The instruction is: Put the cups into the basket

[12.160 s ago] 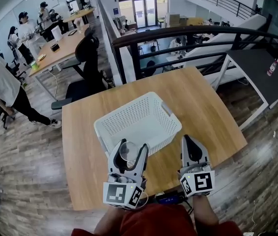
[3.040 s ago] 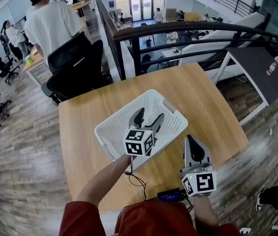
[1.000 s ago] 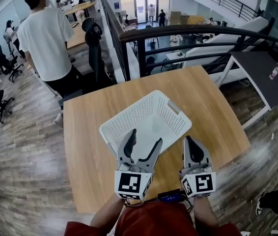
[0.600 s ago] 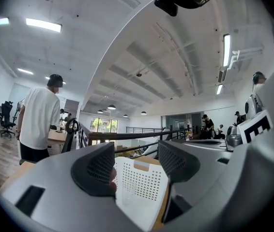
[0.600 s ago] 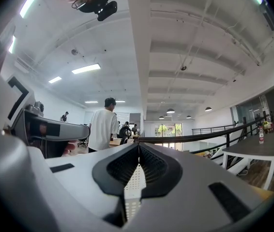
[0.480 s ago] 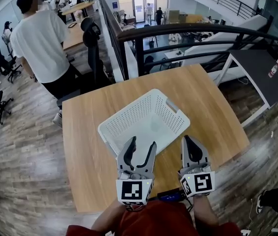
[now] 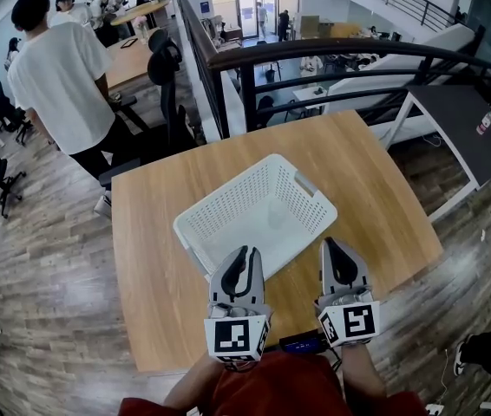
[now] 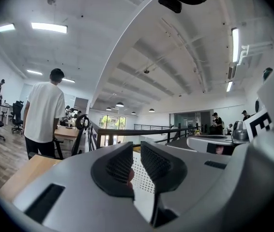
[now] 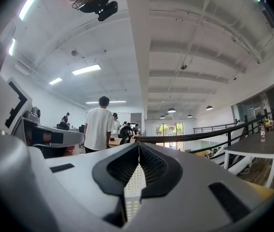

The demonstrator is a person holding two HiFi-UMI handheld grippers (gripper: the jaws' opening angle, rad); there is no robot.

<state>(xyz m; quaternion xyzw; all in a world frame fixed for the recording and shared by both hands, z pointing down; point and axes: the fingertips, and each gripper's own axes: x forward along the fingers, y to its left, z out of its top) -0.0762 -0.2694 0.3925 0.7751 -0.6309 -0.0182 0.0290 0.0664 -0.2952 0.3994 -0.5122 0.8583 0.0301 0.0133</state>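
1 basket [image 7: 224,199], 2 tools [image 7: 244,255] [image 7: 333,244], 1 wood tbl [image 7: 150,258]

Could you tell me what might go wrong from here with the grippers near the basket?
The left gripper, whose empty jaws have just been closing, and the shut right gripper sit by the basket wall; a forward nudge could shove it. The black device at the table edge could get knocked off.

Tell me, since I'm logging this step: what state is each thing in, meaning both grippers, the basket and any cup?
left gripper: empty, jaws have just been closing, a narrow gap left.
right gripper: shut, empty.
basket: upright on the wooden table.
clear cup: inside the basket, faint; pose unclear.
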